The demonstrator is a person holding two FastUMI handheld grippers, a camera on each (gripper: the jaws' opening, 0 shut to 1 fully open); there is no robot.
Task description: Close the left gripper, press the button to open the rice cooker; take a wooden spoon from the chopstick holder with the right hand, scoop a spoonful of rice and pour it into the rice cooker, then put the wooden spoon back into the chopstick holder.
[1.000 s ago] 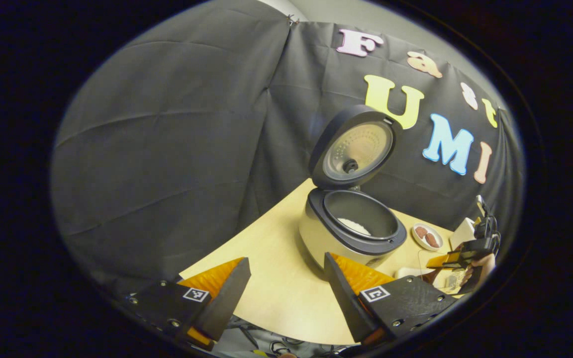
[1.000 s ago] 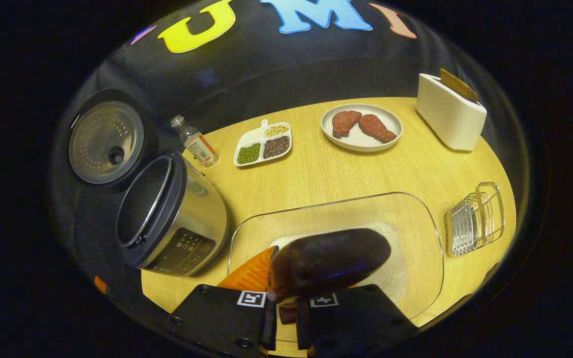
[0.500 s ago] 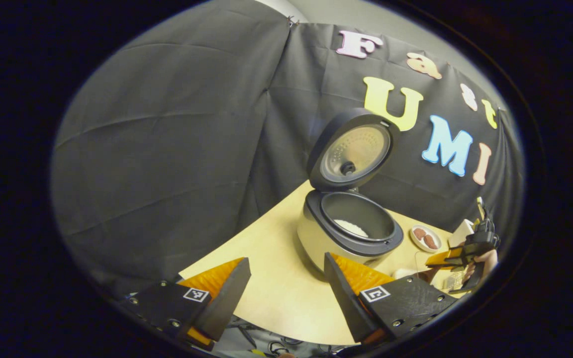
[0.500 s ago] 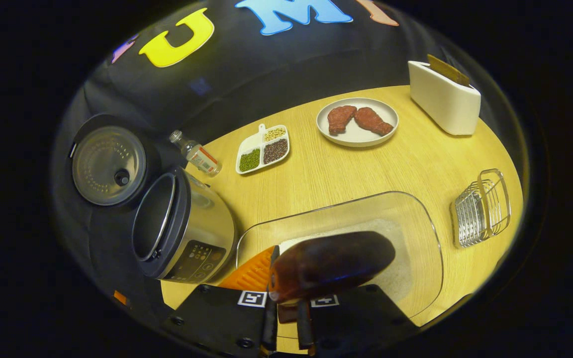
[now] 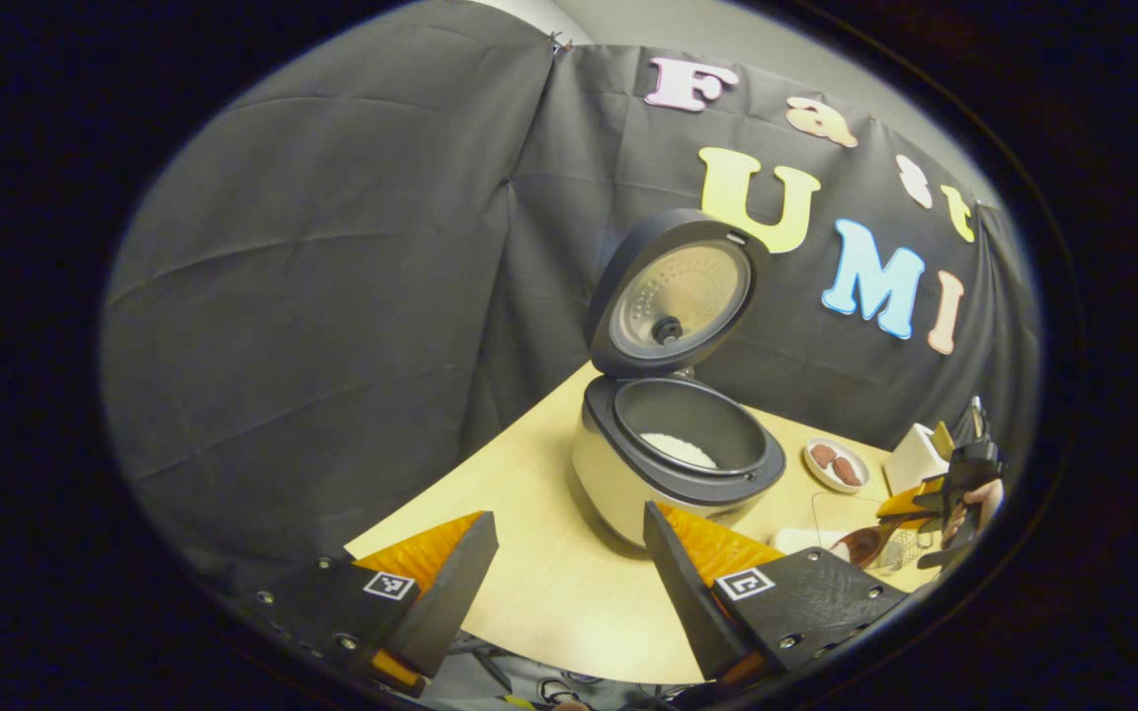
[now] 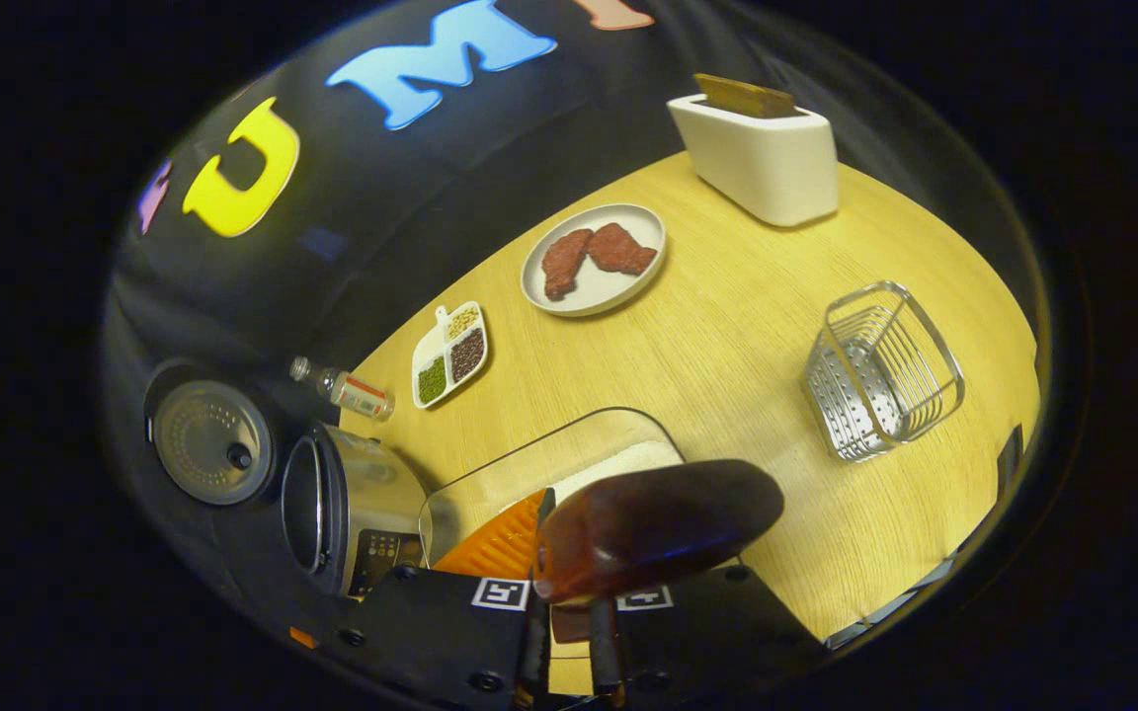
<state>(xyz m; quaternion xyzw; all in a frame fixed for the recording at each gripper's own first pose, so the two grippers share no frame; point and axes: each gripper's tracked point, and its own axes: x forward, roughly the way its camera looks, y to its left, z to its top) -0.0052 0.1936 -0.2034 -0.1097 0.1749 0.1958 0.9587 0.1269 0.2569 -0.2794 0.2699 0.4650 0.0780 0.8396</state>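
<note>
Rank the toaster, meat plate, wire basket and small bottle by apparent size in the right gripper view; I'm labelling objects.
1. Toaster and wire basket: alike, so unranked.
2. Meat plate.
3. Small bottle, clearly smallest.
Differing nearness to the camera makes true sizes unsure.

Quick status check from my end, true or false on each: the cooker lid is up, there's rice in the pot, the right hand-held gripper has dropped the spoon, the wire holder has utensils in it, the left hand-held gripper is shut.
1. Rice cooker lid is up. True.
2. Rice lies in the pot. True.
3. Right hand-held gripper has dropped the wooden spoon. False: it grips it.
4. Wire holder holds utensils. False: it looks empty.
5. Left hand-held gripper is shut. False: its fingers stand apart.
</note>
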